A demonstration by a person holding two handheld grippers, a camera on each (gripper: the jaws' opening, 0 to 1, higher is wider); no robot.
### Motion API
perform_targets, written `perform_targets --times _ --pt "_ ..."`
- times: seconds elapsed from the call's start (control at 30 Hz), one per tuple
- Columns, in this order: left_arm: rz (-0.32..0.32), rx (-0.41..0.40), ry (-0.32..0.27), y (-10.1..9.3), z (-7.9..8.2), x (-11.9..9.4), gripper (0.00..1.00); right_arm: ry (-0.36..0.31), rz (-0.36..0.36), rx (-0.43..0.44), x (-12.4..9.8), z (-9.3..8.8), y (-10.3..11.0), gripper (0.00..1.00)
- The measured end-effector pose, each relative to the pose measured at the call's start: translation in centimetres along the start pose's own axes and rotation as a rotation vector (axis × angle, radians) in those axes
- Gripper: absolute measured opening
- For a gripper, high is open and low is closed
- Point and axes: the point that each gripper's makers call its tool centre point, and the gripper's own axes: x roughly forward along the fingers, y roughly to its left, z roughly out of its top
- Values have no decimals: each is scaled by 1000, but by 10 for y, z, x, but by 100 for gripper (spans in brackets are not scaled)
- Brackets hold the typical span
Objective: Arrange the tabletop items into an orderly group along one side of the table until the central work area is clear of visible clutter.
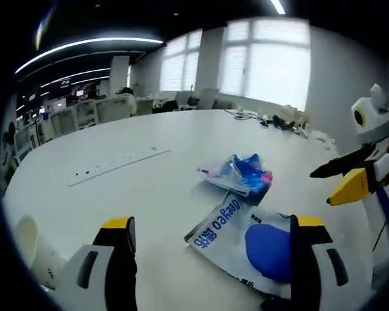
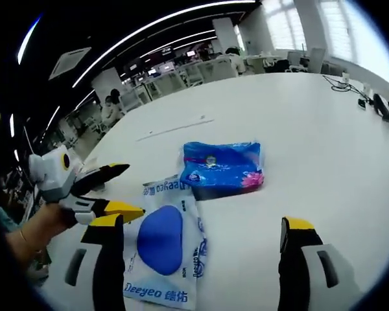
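My left hand-held gripper [image 1: 211,249] is open and empty, and so is my right hand-held gripper [image 2: 201,249]. On the white table [image 2: 324,129], the white Deeyeo pack [image 2: 161,249] lies touching the blue packet [image 2: 222,168], both near my jaws.

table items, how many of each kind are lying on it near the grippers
White Deeyeo pack with a blue oval: 1
Blue packet with pink print: 1
Total: 2, both lying flat on the white table, the blue packet's corner at the white pack's edge. Both grippers, the left gripper and the right gripper, hover with jaws open and empty.
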Motion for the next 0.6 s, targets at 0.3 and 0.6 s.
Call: perform_targets --times 0.3,0.6 --pt "-24 17 6 3 0 -4 95 46 -29 46 -14 -28 15 99" --pt "-62 54 -26 9 7 0 82 59 -113 101 -36 -54 30 93"
